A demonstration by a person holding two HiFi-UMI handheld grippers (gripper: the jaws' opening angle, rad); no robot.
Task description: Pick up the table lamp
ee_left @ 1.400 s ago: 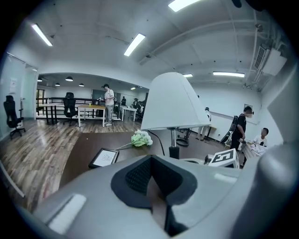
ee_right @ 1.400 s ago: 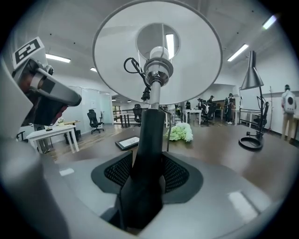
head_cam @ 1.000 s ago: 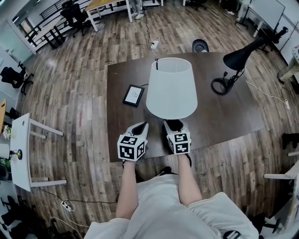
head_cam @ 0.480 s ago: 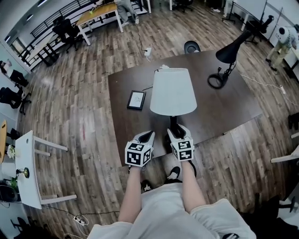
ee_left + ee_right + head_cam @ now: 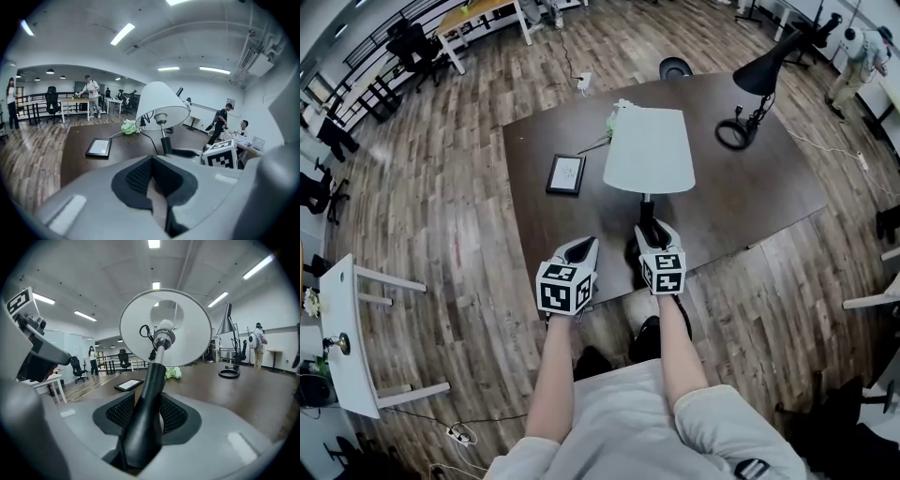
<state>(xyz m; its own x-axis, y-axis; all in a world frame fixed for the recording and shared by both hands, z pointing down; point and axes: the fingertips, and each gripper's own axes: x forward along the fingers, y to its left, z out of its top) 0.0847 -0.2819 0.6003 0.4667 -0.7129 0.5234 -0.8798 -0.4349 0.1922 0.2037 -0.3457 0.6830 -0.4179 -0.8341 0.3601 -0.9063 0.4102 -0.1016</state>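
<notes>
1. Dark table, broad, on a plank floor.
2. Table lamp, white-shaded, upright near the table's front edge, base resting on the top.
3. Right gripper, closing just now around the lamp's black stem, pads against it on both sides.
4. Left gripper, just beside the right one at the table's edge, slightly parted, holding nothing.
5. Tablet, flat on the table, left of the lamp.
</notes>
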